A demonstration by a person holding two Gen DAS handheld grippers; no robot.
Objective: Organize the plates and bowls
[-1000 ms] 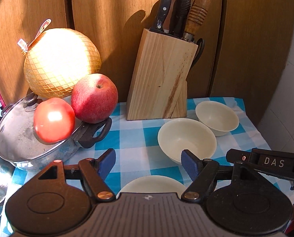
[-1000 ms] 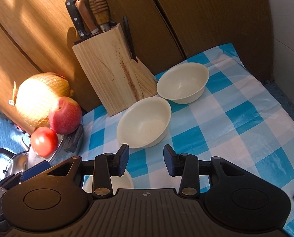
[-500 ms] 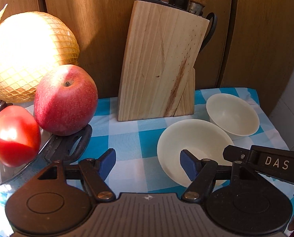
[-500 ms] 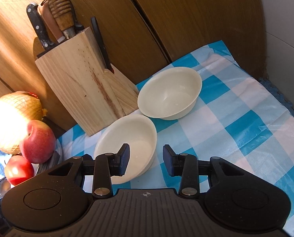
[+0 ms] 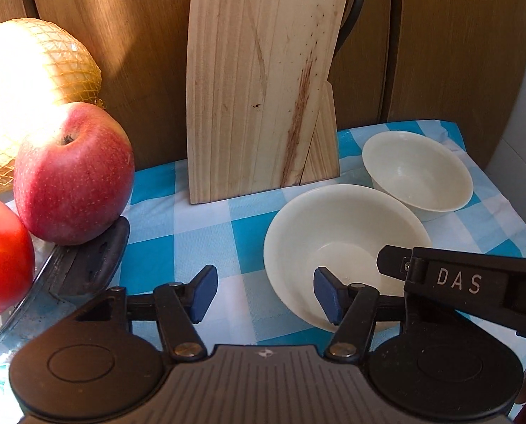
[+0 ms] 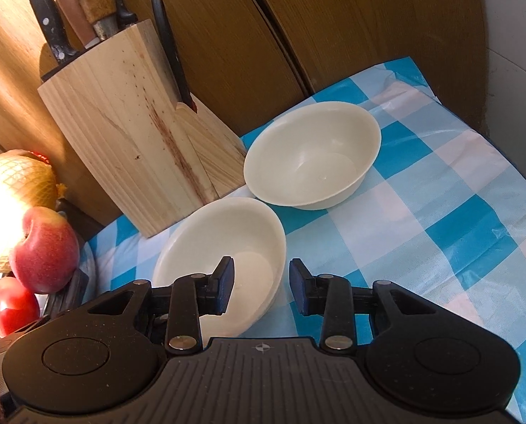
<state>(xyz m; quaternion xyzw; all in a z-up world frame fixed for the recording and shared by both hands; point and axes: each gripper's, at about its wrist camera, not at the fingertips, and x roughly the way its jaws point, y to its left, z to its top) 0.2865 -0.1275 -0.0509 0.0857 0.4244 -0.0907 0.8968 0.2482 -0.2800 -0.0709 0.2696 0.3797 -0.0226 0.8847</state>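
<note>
Two cream bowls stand on the checked cloth. The near bowl (image 5: 344, 233) (image 6: 227, 243) has both grippers at it. My left gripper (image 5: 264, 293) straddles its left rim, one finger inside and one outside. Its jaws are closing and the pads stand off the wall. My right gripper (image 6: 262, 289) straddles the right rim the same way, jaws closing, pads not pressing. In the left wrist view the right gripper's arm (image 5: 457, 279) reaches into the bowl. The far bowl (image 5: 418, 173) (image 6: 312, 159) sits just behind, beside the knife block.
A wooden knife block (image 5: 263, 99) (image 6: 139, 148) stands at the back against wood panels. To the left sit an apple (image 5: 72, 176), a tomato (image 5: 1, 258) and a netted yellow fruit (image 5: 22, 81) on a pot with a black handle (image 5: 97, 261). The blue-checked cloth (image 6: 439, 212) ends at a white wall on the right.
Both grippers have moved forward and down onto the near bowl, and both pairs of jaws have narrowed. The plate seen at the bottom of the left view has dropped out of sight.
</note>
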